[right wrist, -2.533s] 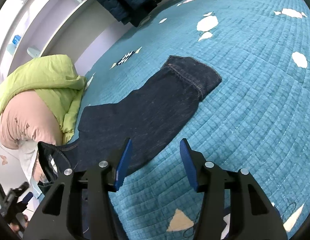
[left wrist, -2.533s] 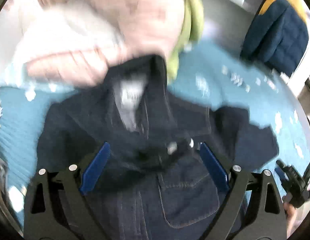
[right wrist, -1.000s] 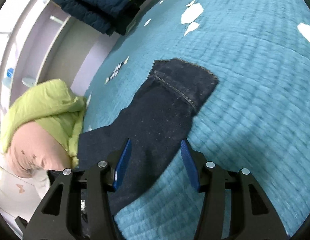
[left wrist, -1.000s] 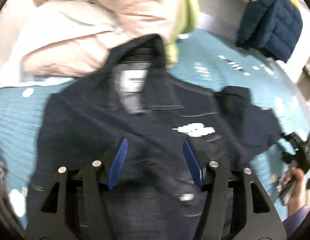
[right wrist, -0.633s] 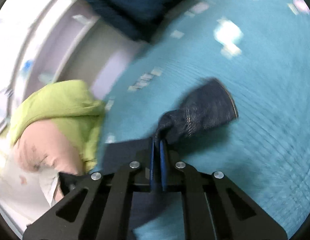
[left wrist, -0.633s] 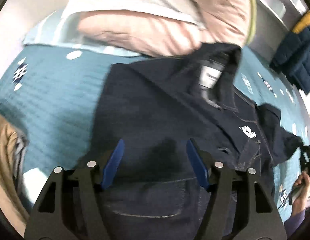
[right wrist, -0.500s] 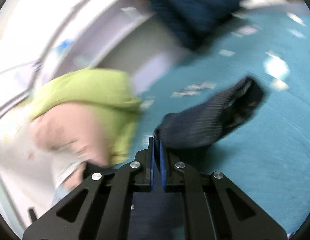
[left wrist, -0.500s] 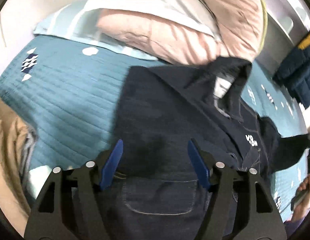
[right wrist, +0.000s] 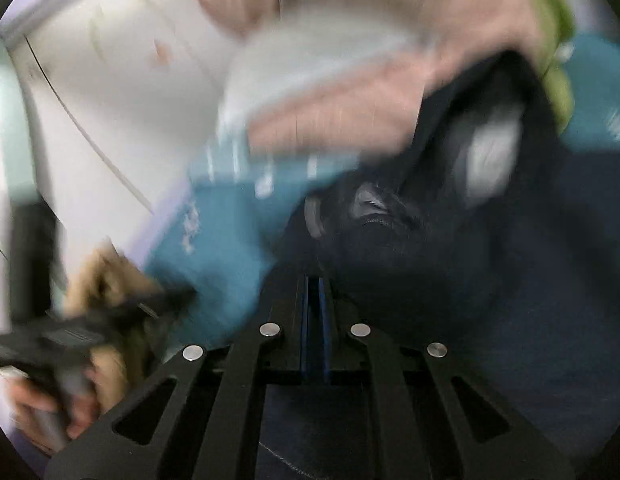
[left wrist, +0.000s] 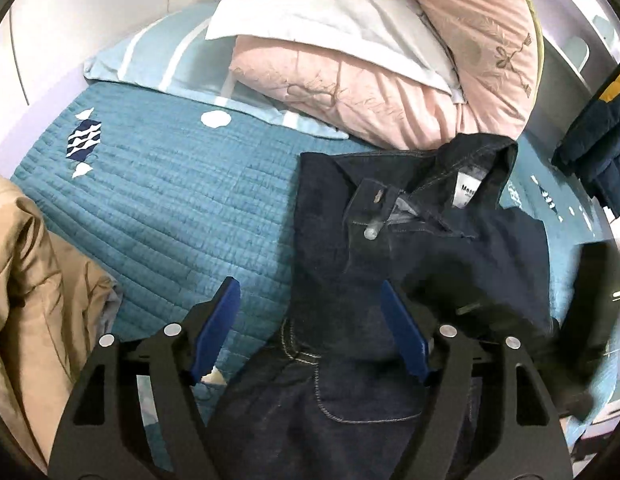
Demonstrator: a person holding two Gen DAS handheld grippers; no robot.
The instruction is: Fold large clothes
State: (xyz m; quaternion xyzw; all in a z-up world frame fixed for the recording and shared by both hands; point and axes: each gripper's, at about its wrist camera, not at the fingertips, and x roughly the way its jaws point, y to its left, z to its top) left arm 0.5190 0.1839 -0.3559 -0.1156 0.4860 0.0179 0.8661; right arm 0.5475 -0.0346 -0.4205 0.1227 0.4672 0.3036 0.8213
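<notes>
Tan jacket (left wrist: pixel 26 300): smooth, slightly glossy fabric, bunched at the far left edge of the bed, partly cut off by the frame.

Quilted bedspread (left wrist: pixel 170 200): teal, stitched in parallel ribs, scattered white and navy patches; covers the bed beneath everything.

Pillow (left wrist: pixel 158 56): light blue with white stripes, lying flat at the head of the bed.

Pink duvet (left wrist: pixel 370 92): soft, rolled, embroidered, with a white pillow (left wrist: pixel 322 16) resting on it; its lower edge touches the collar of the denim jacket.

Denim jacket (left wrist: pixel 410 240): dark indigo, contrast stitching, metal button, white neck label, chest pocket; lies on the bedspread right of centre, collar toward the duvet.

Navy padded jacket (left wrist: pixel 602 148): quilted, with a yellow patch, at the far right edge.

Left hand-held gripper (left wrist: pixel 310 328): blue pads set wide apart, just opening further, poised over the denim jacket's left edge; nothing pinched between them.

Right hand-held gripper (right wrist: pixel 313 316): view heavily motion-blurred; pads pressed together on a fold of the dark denim.
</notes>
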